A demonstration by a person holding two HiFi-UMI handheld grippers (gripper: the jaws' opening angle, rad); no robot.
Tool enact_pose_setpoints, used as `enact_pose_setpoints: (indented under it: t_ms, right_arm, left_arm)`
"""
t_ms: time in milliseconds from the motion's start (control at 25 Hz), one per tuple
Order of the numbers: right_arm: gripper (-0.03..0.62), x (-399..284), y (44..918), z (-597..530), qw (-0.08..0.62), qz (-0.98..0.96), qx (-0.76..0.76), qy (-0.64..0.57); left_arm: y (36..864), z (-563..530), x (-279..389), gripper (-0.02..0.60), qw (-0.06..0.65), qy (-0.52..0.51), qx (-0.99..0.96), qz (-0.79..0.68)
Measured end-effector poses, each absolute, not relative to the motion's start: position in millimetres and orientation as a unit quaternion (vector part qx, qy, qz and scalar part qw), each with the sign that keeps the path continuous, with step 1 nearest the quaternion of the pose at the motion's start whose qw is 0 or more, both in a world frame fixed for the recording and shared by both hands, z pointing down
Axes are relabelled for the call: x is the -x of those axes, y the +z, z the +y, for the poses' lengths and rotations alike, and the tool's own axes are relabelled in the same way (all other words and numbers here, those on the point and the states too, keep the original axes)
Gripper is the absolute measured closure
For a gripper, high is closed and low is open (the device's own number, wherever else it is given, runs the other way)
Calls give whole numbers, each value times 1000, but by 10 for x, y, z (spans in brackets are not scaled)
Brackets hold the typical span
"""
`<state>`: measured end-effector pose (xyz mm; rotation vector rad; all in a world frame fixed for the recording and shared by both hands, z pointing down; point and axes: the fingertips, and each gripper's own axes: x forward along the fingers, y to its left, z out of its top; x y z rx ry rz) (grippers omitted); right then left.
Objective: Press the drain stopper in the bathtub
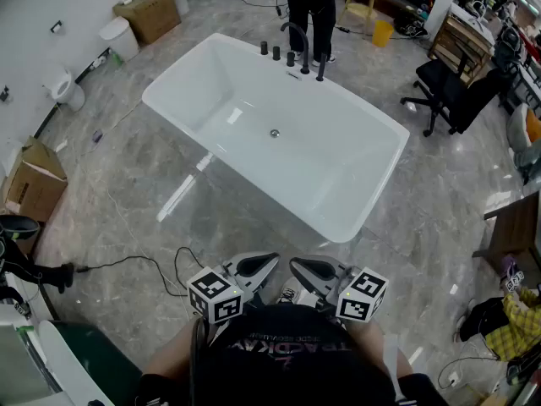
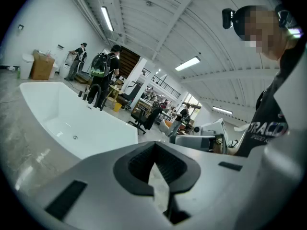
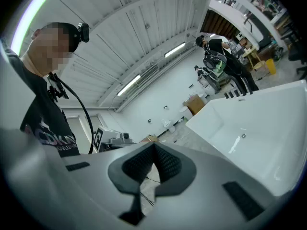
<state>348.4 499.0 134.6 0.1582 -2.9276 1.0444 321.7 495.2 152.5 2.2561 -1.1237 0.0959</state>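
Seemingly at approach stage: left gripper [image 1: 259,266] and right gripper [image 1: 312,269] are held closed and empty at 6 o'clock; the drain stopper [image 1: 274,133], at 12 o'clock in the bathtub [image 1: 359,163], must be reached.

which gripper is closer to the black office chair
Right. The right gripper is held low by the person's chest, on the side toward the black office chair; the left gripper sits beside it, farther off.
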Motion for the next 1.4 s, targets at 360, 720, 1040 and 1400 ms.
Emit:
enact_pose_setpoints:
  t_ms: [360, 720, 1040, 1400]
  right_arm:
    - [585, -3499, 1340, 4977, 17, -941, -53, 332]
    - [583, -3499, 1308, 5005, 7, -944, -50, 325]
    - [583, -3486, 1312, 5044, 6, -944, -44, 327]
    - [583, -3363, 1277, 5054, 8, -945, -31, 326]
  left_arm:
    - [1519, 4930, -3241, 575, 306, 35, -853, -421]
    - [1546, 4946, -3246, 575, 308, 36, -854, -417]
    - [1563, 4992, -3224, 575, 311, 29, -852, -421]
    - [1533, 5035, -3077, 575, 309, 19, -845, -435]
